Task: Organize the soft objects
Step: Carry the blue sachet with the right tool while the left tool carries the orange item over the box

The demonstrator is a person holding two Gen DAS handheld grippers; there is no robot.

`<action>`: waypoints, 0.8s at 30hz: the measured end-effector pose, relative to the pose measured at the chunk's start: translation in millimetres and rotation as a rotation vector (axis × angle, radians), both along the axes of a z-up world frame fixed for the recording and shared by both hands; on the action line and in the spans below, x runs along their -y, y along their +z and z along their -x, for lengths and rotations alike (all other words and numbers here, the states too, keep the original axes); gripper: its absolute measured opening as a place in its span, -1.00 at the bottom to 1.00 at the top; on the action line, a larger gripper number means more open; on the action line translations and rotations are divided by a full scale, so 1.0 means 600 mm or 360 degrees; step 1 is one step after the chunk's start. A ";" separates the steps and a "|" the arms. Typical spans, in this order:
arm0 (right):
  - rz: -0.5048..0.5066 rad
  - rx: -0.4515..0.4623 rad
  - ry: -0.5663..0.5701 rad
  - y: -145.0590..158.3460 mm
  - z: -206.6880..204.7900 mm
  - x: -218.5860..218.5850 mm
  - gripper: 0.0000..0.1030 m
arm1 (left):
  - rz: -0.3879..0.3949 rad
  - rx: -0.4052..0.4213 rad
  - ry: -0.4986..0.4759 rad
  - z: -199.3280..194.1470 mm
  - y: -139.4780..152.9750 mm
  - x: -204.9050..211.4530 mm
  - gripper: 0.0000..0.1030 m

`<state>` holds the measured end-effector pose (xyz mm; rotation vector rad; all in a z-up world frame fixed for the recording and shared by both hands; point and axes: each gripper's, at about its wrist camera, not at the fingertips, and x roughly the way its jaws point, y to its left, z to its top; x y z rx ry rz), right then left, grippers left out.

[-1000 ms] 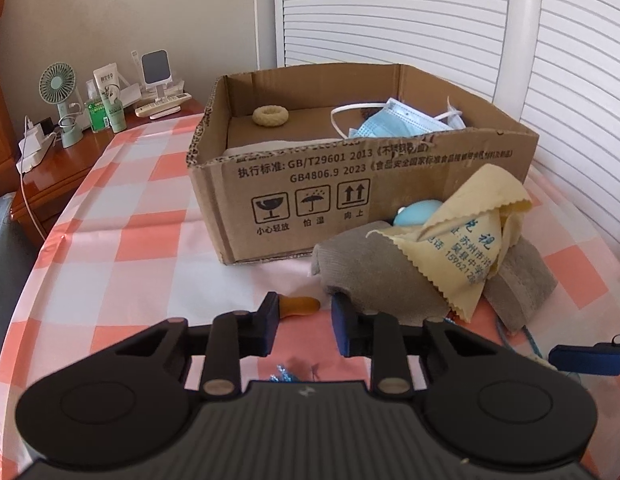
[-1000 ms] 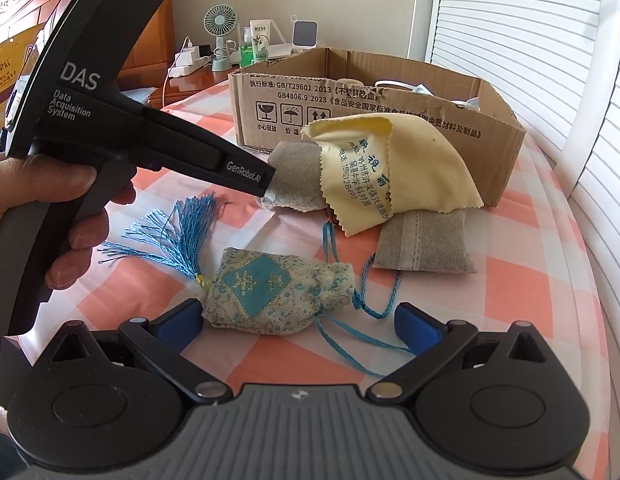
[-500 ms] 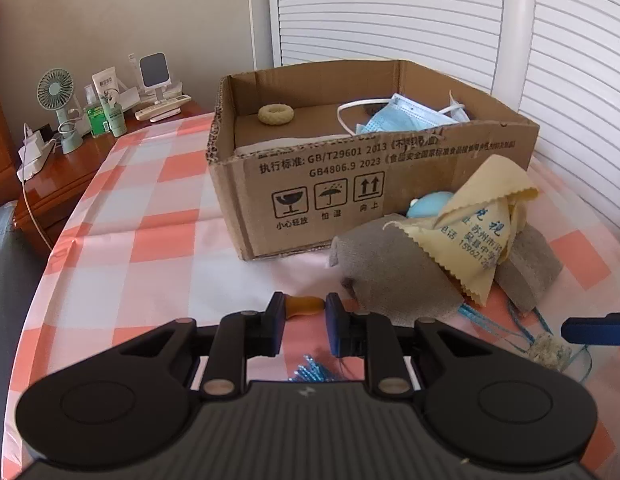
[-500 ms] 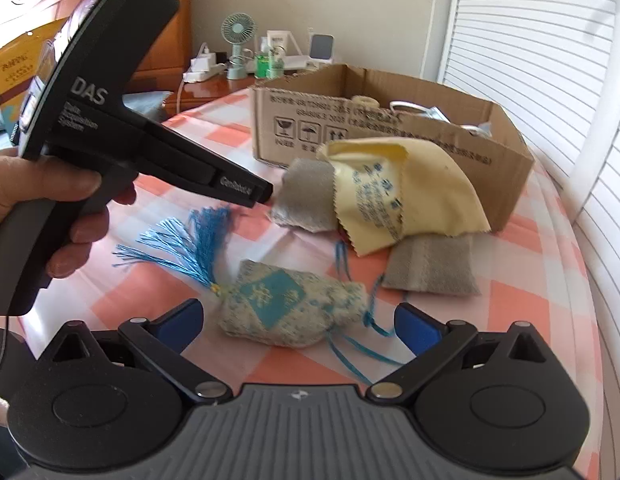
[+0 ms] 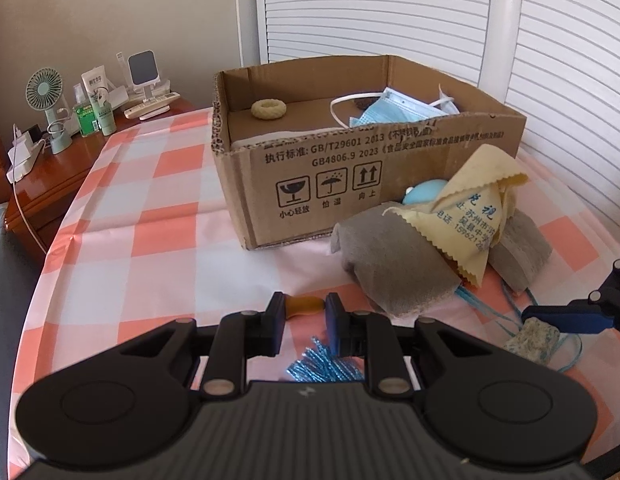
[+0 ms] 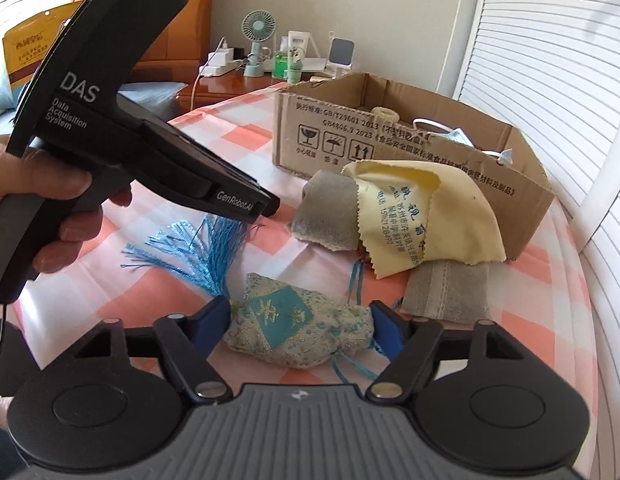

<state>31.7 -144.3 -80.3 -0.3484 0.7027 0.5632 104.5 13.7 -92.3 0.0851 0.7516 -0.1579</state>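
Reading "DAS Data Acquisition System", left hand-held gripper [image 6: 266,206] hovers above tassel [image 6: 198,248].

My left gripper [image 6: 270,206] body reads "DAS" with "Data Acquisition System" under it, and "GenRobot.AI" along the barrel. The cardboard box [image 5: 349,168] front is printed "GB/T29601 2013" after Chinese characters, then "GB4806.9 2023" with more Chinese – below sit three handling icons: broken glass, umbrella, two up arrows, each with a small Chinese caption. The yellow cloth [image 6: 425,216] carries blue Chinese print and a partly folded-over number – "1596212" is all I can read in the left wrist view. The orange bag [image 6: 28,46] has Chinese characters, too small to read.
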 end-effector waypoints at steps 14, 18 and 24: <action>-0.0010 -0.0057 -0.0015 0.002 0.003 0.015 0.24 | 0.0000 -0.0018 -0.0108 0.014 0.005 -0.001 -0.62; 0.0018 -0.0038 -0.0023 0.009 0.014 0.021 -0.01 | -0.0009 -0.0014 -0.0162 0.023 0.013 0.000 -0.62; 0.0034 -0.0003 0.0008 0.034 0.033 0.036 -0.07 | -0.0003 -0.0042 -0.0235 0.038 0.033 -0.005 -0.62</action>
